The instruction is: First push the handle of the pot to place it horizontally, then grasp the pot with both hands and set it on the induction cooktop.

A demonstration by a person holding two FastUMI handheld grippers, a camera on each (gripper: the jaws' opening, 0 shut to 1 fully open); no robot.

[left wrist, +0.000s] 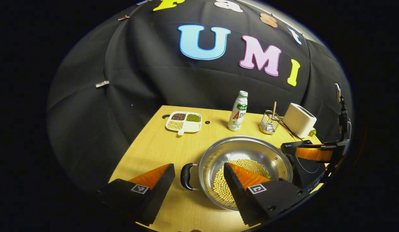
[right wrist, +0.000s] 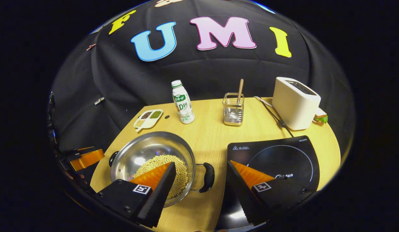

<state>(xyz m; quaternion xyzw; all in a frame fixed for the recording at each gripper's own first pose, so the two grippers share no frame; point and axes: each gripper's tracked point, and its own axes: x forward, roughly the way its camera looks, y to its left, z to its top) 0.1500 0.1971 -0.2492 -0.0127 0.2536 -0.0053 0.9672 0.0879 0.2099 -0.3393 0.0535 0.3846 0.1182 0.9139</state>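
Pretend kitchen set up inside booth, not real home. Black cloth wall [right wrist: 218, 74] hangs behind small wooden table [right wrist: 212, 135]. Kitchen things on table: flat black cooktop [right wrist: 283, 158] just past right gripper's fingers, shiny pot [right wrist: 144, 149] with beans, white toaster [right wrist: 294, 103] far ahead with cord, wire holder [right wrist: 233, 109] with stick, drink bottle [right wrist: 183, 103], little tray [right wrist: 147, 118] of sorted beans and seeds

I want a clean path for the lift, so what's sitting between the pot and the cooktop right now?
Nothing: in the right gripper view, only bare table separates the pot from the cooktop; the pot's right handle points into that gap.
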